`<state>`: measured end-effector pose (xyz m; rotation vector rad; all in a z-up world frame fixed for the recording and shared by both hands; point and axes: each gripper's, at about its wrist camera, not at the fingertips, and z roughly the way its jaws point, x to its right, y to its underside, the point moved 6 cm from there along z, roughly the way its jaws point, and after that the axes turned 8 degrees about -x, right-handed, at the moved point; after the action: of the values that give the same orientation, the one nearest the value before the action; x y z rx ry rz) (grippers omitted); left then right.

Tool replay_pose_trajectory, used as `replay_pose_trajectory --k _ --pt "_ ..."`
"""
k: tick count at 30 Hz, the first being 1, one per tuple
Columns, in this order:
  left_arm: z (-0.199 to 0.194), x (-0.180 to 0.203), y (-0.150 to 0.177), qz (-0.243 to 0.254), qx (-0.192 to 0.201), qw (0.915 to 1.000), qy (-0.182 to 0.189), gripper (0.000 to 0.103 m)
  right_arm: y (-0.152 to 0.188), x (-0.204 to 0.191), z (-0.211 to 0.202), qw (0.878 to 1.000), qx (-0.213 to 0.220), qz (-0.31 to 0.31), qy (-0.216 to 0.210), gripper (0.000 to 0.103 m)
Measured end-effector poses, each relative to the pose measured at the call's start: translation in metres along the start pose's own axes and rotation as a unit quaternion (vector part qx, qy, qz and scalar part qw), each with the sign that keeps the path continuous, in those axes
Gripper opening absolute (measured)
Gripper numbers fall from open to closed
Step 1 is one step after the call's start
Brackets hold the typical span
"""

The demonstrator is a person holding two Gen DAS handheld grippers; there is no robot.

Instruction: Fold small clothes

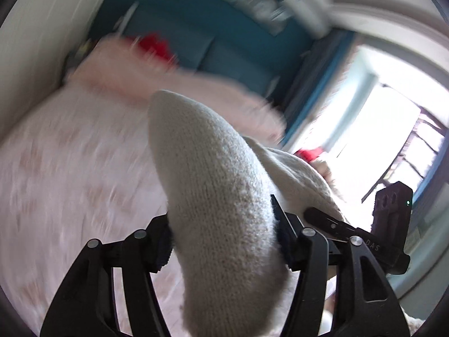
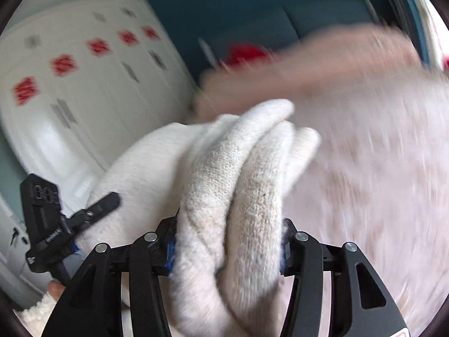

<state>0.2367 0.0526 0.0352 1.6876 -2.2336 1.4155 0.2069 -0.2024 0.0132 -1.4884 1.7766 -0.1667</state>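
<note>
A cream knit garment [image 1: 202, 168] is bunched up and stretches between both grippers above a bed. My left gripper [image 1: 224, 241] is shut on one end, with a thick fold filling the gap between its pads. My right gripper [image 2: 227, 250] is shut on the other end, where two rolled folds of the cream knit garment [image 2: 252, 146] stick out forward past the fingers. In the left wrist view the black body of the right tool [image 1: 391, 224] shows behind the cloth. In the right wrist view the left tool's body [image 2: 45, 219] shows low on the left. Everything behind the garment is blurred.
Below lies a bed with a pale pink patterned cover [image 1: 70, 168] [image 2: 378, 182]. A pink pillow or blanket [image 1: 140, 84] lies at its head with something red [image 1: 154, 45] behind it, against a teal headboard [image 1: 224, 42]. A white wardrobe [image 2: 84, 98] stands at one side and a bright window [image 1: 378, 126] at the other.
</note>
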Motion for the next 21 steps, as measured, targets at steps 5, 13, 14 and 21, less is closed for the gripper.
replay_pose_trajectory --k 5,13,14,21 --pt "0.048 -0.099 0.102 -0.093 -0.098 0.9876 -0.079 0.055 0.093 0.069 0.036 0.992 -0.085 0.064 0.075 0.05" --pt "0.038 -0.083 0.093 -0.136 -0.076 0.9864 -0.053 0.062 0.087 0.044 0.042 0.994 -0.09 0.057 0.031 0.063" --pt "0.042 -0.079 0.095 -0.132 -0.08 0.9862 -0.06 0.062 0.088 0.044 0.052 0.993 -0.099 0.055 0.038 0.063" --pt "0.066 -0.08 0.112 -0.113 -0.133 0.9774 -0.119 0.023 0.075 0.03 0.079 0.991 -0.117 0.036 0.06 0.016"
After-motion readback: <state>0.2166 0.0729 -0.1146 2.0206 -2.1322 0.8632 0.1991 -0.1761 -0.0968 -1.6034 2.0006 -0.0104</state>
